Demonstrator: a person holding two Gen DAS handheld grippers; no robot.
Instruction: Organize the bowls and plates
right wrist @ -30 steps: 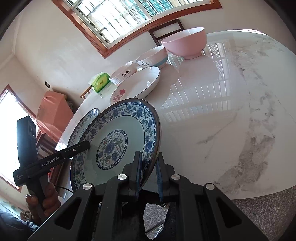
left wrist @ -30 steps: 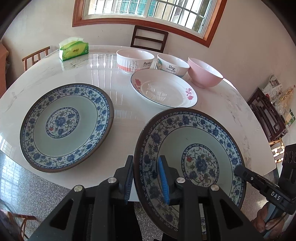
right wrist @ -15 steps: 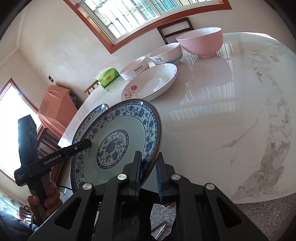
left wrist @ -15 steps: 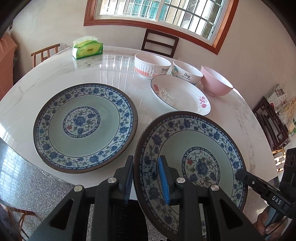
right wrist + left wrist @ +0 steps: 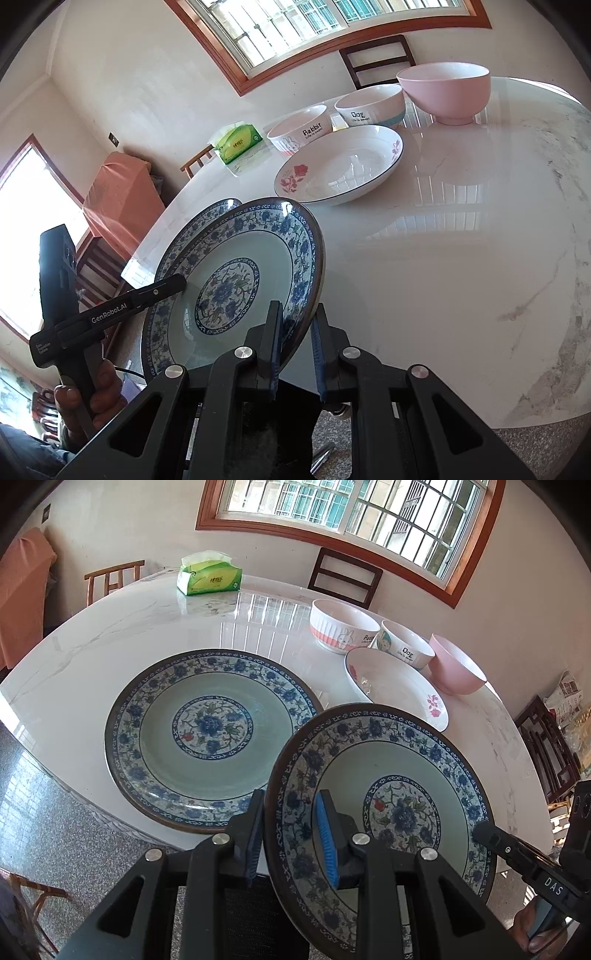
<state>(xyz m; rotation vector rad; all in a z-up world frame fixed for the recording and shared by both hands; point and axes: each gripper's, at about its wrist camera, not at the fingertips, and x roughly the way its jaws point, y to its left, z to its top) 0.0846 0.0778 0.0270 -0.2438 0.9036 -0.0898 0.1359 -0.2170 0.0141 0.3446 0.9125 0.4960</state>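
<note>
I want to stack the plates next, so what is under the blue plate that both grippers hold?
The lifted blue plate partly overlaps the matching blue plate on the marble table. Its near part hangs past the table edge; directly beneath is covered.

Blue floral plates [image 5: 210,734], pink bowl [image 5: 456,670], green tissue box [image 5: 208,579].

One white bowl [image 5: 301,127] reads "Rabbit", with a smaller line under it too small to read. The bowl [image 5: 371,105] next to it reads "Dog". The left hand-held gripper [image 5: 164,288] carries "GenRobot.AI" along its side. The right hand-held gripper [image 5: 491,836] shows "DAS".
</note>
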